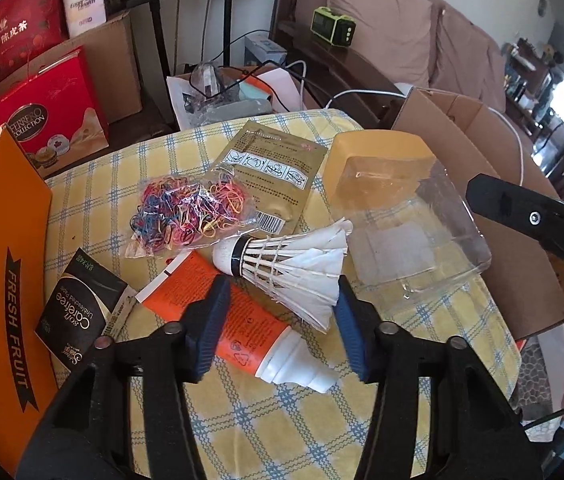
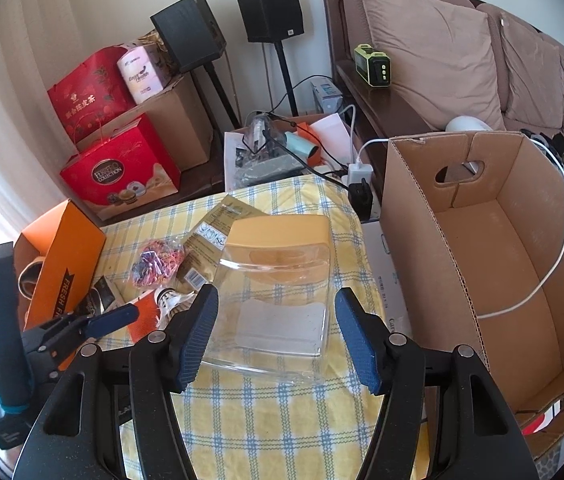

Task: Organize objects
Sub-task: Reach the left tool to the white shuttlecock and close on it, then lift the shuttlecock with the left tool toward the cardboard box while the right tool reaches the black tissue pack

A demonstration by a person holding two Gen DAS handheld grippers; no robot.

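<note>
The left tool (image 1: 280,324) hangs nearest the lens, its blue-padded fingers (image 1: 214,320) apart and angled down over an orange tube (image 1: 250,324) with a white cap. The tube lies flat on the yellow checked cloth of the counter (image 1: 282,432); in the left wrist view its long axis runs diagonally, crimped end up-left, cap pointing down-right between the two pads. Whether the left pad touches the tube's side cannot be told; the right pad stands clear of the tube.

A white feather shuttlecock (image 1: 282,270) lies across the tube's upper side, its cork nose pointing left and its skirt flaring right toward the right-hand pad. Beyond it sit a clear bag of coloured rubber bands (image 1: 186,212) and a gold sachet (image 1: 274,172), the bag overlapping the sachet's lower left. A black paper packet (image 1: 82,312) lies to the left, beside an orange FRESH FRUIT box (image 1: 6,272).

The right tool (image 2: 278,336) has its fingers apart too, held over the near end of a clear plastic container (image 2: 274,300) with a yellow lid (image 2: 278,232). The container lies on its side, lid end away from the camera, long axis running away across the counter. An open cardboard box (image 2: 493,264) stands just to its right.
</note>
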